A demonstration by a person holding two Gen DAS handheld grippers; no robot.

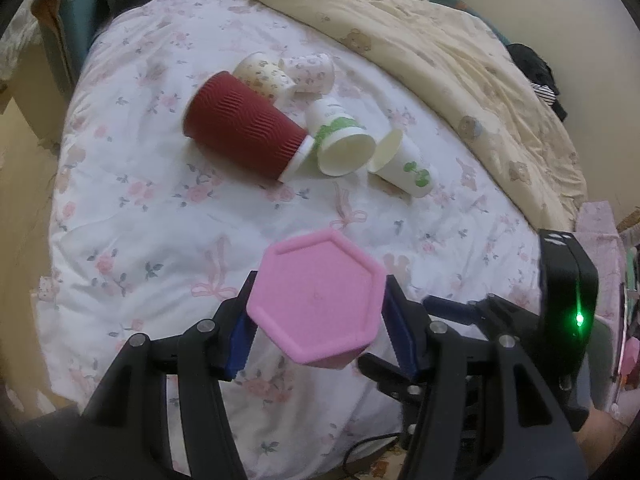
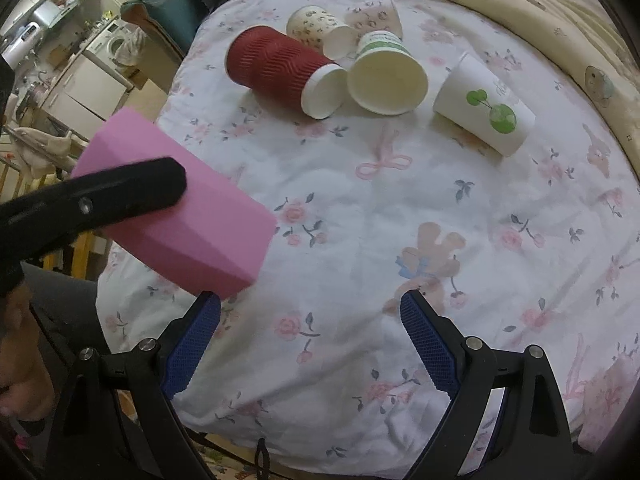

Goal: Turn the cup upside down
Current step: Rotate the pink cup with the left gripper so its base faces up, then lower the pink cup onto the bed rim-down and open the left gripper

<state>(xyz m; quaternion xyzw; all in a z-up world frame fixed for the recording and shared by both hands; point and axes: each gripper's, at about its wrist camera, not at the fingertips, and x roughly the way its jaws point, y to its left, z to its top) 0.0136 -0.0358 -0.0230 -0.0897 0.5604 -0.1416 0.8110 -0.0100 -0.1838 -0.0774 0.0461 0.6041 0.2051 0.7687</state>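
My left gripper (image 1: 318,312) is shut on a pink hexagonal cup (image 1: 316,300), held above the flowered bed sheet with its flat base facing the camera. In the right wrist view the pink cup (image 2: 188,216) lies tilted on its side in the air at the left, with a black left finger (image 2: 132,190) across it. My right gripper (image 2: 310,308) is open and empty above the sheet, just right of the pink cup's end. The cup's mouth is hidden in both views.
Several paper cups lie on their sides on the sheet (image 2: 360,216): a red ribbed cup (image 2: 280,68), a white cup with a green band (image 2: 386,76), a white cup with green dots (image 2: 484,106), and two patterned ones behind. A cream blanket (image 1: 460,52) covers the right side.
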